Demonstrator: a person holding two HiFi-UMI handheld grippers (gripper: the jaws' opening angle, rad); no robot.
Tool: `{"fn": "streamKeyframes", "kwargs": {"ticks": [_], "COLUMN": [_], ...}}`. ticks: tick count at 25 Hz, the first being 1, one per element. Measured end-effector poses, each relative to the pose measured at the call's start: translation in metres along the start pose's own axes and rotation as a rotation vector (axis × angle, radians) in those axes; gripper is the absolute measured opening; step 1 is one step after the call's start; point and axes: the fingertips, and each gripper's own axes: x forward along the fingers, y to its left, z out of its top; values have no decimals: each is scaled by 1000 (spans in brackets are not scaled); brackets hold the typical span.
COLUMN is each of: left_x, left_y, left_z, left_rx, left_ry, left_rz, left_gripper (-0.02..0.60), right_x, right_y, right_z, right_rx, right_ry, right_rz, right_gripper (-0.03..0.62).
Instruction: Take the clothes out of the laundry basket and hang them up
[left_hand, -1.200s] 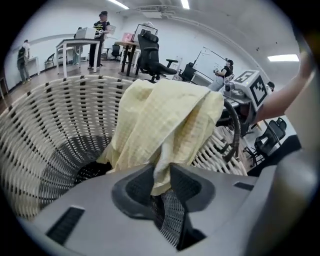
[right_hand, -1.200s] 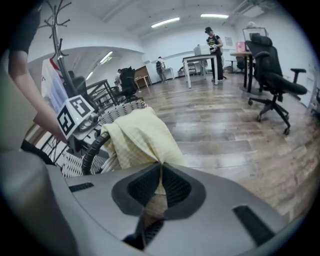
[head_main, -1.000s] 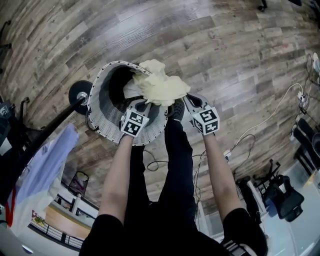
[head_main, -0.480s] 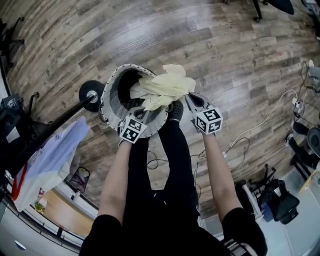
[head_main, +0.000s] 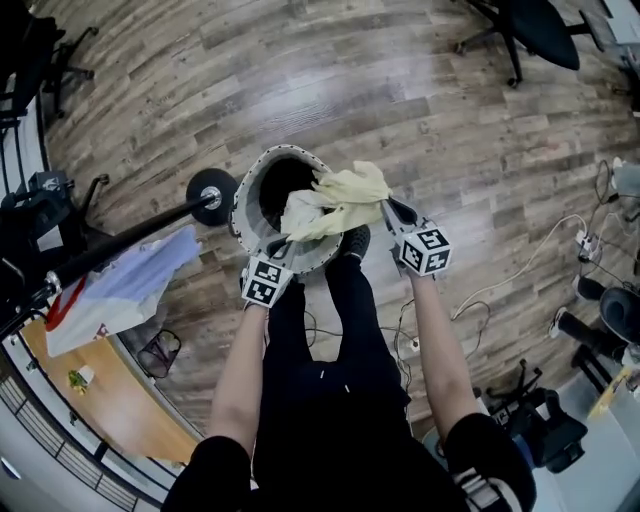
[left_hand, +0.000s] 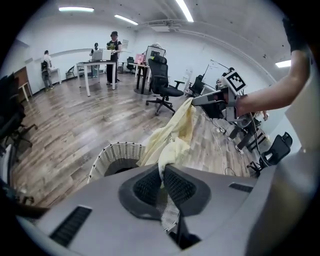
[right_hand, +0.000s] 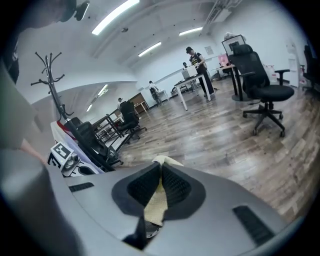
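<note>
A pale yellow garment (head_main: 340, 203) hangs bunched between my two grippers above the white slatted laundry basket (head_main: 250, 202) on the wooden floor. My left gripper (head_main: 279, 246) is shut on one edge of the yellow garment (left_hand: 172, 140), near the basket's front rim. My right gripper (head_main: 388, 207) is shut on the other edge of the garment (right_hand: 157, 197), to the right of the basket. A paler cloth (head_main: 300, 210) shows under the yellow one, over the basket's mouth. The basket (left_hand: 114, 157) lies below the left gripper.
A black pole on a round base (head_main: 210, 196) runs left from the basket, with a light blue garment (head_main: 125, 290) hanging on it. Office chairs (head_main: 535, 30), cables (head_main: 520, 255) and desks ring the floor. A coat stand (right_hand: 50, 80) and distant people (left_hand: 114, 52) stand in the room.
Both grippers have risen with the yellow garment, lifting it higher out of the basket. The basket and floor look smaller and farther below in the head view.
</note>
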Motion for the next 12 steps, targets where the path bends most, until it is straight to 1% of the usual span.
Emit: {"fn": "streamKeyframes", "kwargs": {"ticks": [6,12], "left_x": [-72,-145], "left_y": [11,21], "left_z": [19,64], "left_rx": [-58,-48], "left_ry": [-89,-220], "left_rz": [140,267], "left_gripper": [31,31], "right_x": [-39,-61], "right_y": [13,36], "right_z": [51,90], "right_rx": [20,-18], "right_ry": [-65,-96], "right_rz": [40,67], "right_gripper": [25,25]}}
